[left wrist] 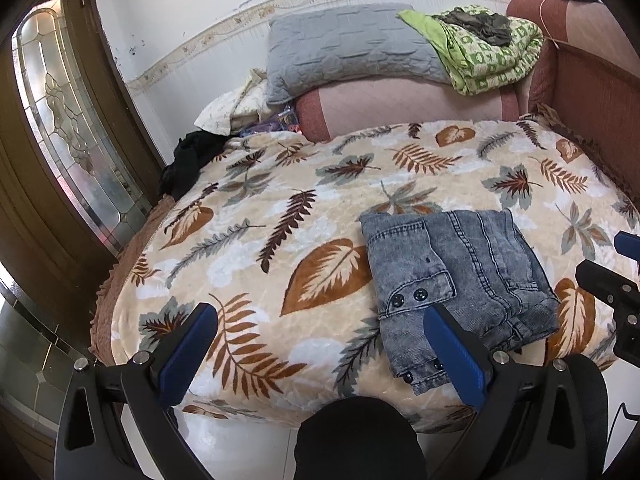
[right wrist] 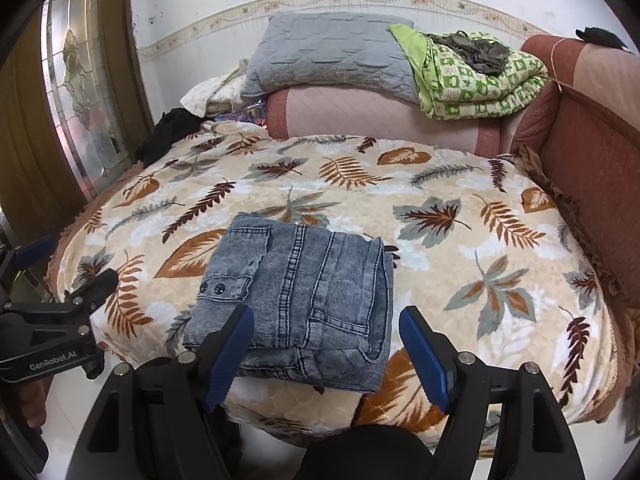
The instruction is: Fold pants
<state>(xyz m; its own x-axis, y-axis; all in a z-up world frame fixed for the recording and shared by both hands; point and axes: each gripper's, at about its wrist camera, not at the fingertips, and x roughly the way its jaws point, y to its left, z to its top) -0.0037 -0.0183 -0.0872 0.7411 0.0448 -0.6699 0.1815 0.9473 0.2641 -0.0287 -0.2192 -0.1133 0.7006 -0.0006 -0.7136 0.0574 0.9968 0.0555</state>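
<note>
The grey-blue denim pants [left wrist: 456, 280] lie folded into a compact rectangle near the front edge of the bed; they also show in the right wrist view [right wrist: 304, 300]. My left gripper [left wrist: 320, 344] is open and empty, held above the bed's front edge to the left of the pants. My right gripper [right wrist: 326, 344] is open and empty, just in front of the pants' near edge, not touching them. The right gripper shows at the right edge of the left wrist view [left wrist: 616, 280]. The left gripper shows at the left edge of the right wrist view [right wrist: 60, 312].
The bed carries a cream leaf-print blanket [left wrist: 280, 216]. At its far side are a grey pillow [left wrist: 344, 48], a green patterned quilt [left wrist: 488, 52] and a pink bolster [left wrist: 404, 108]. A black garment [left wrist: 184, 168] lies at the far left corner. A wooden glass door [left wrist: 72, 128] stands left.
</note>
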